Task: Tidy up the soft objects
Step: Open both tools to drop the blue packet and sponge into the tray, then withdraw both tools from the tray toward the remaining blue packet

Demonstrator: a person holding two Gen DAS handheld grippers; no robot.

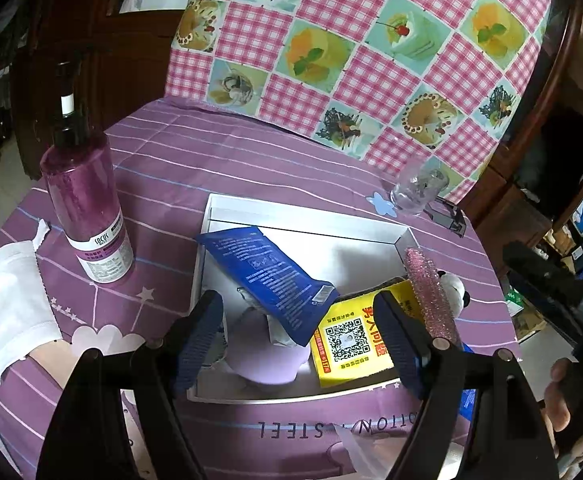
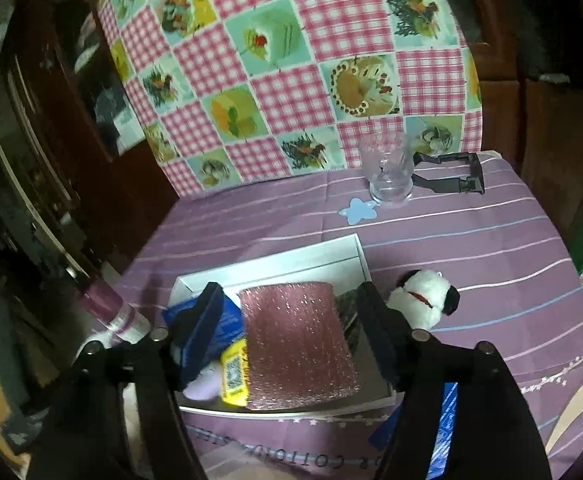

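In the left wrist view, a white cloth [image 1: 11, 308] is lying at the left edge of the purple-striped counter [image 1: 211, 160], and a purple bottle [image 1: 87, 216] is standing upright right of it. The white tray [image 1: 207, 248] is sitting at centre. Inside it a blue pouch [image 1: 267, 280] is running its long axis from upper left to lower right, overlapping a lilac soft thing [image 1: 267, 364] and touching a yellow QR-code packet [image 1: 355, 340]. The left gripper [image 1: 299, 340] is hovering over these with its fingers [image 1: 199, 336] apart, gripping nothing. A pink glittery pad [image 1: 431, 296] is standing on edge along the tray's right wall, and a panda plush [image 1: 457, 288] is lying just outside.

In the right wrist view, the right gripper [image 2: 287, 336] is hanging above the pad with fingers spread, not touching it. A clear glass [image 2: 387, 168] is standing at upper right.
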